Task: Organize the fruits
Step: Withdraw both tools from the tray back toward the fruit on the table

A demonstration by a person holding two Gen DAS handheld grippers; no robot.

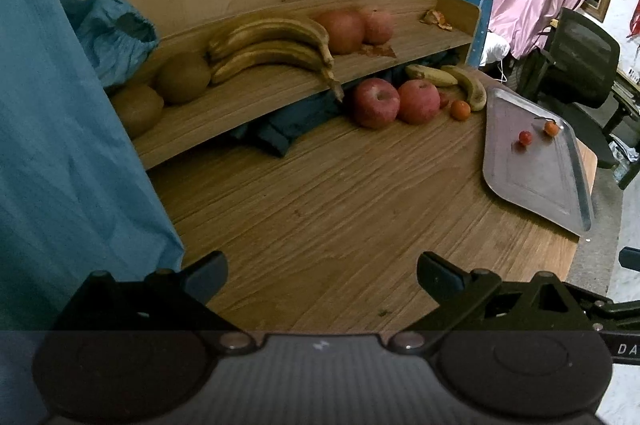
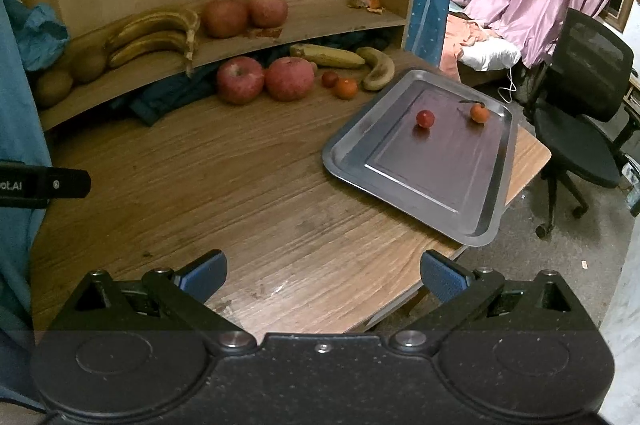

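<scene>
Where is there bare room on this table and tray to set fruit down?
Free: the tabletop between the open right gripper and the apples, and the tray's near half. Crowded: the far strip with apples, bananas and small fruits.

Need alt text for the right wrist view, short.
The open, empty right gripper hovers over a wooden table, facing a metal tray that holds two small fruits, one red and one orange. Behind lie two apples, two bananas and two more small fruits; a shelf carries more fruit.
</scene>
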